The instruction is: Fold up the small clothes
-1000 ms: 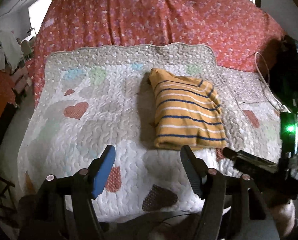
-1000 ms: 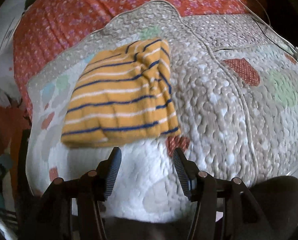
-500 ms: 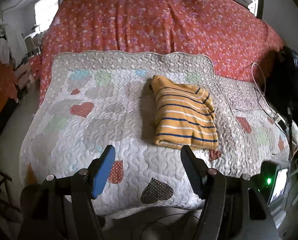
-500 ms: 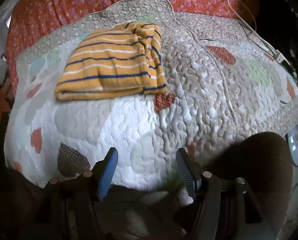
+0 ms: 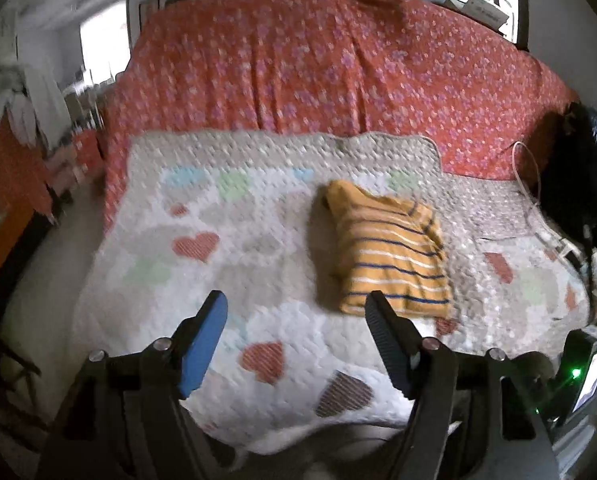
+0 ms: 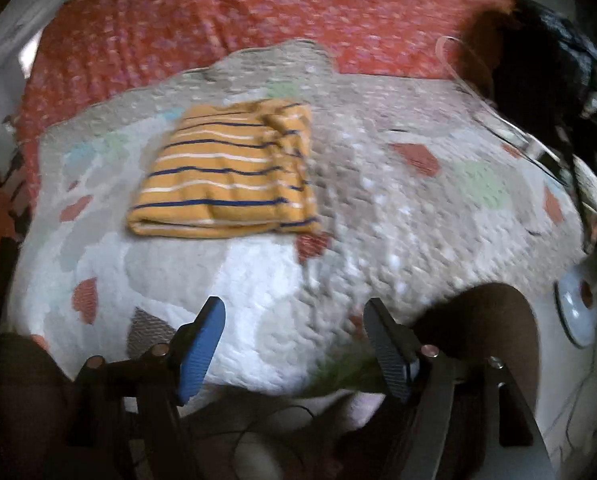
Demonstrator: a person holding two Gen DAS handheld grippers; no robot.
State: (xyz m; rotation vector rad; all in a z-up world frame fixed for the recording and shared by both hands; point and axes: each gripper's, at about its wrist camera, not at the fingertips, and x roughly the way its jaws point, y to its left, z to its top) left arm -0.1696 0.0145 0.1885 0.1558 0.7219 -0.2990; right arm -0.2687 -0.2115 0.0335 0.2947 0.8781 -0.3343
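On red floral bedspread (image 5: 338, 60), heart-patched quilt (image 5: 258, 240) bears folded striped shirt (image 5: 390, 248).

We see both views dim and softened by motion blur — the pale quilted bedspread with heart patches (image 5: 258, 248) loses its stitching to smear, worst in the right wrist view (image 6: 378, 208). Daylight enters from a bright, washed-out window (image 5: 102, 54) at upper left. The folded mustard-yellow striped garment (image 5: 390, 256) throws a soft shadow to its left. Fisheye bending curves the edges, and the corners fall to black — heavy vignetting.
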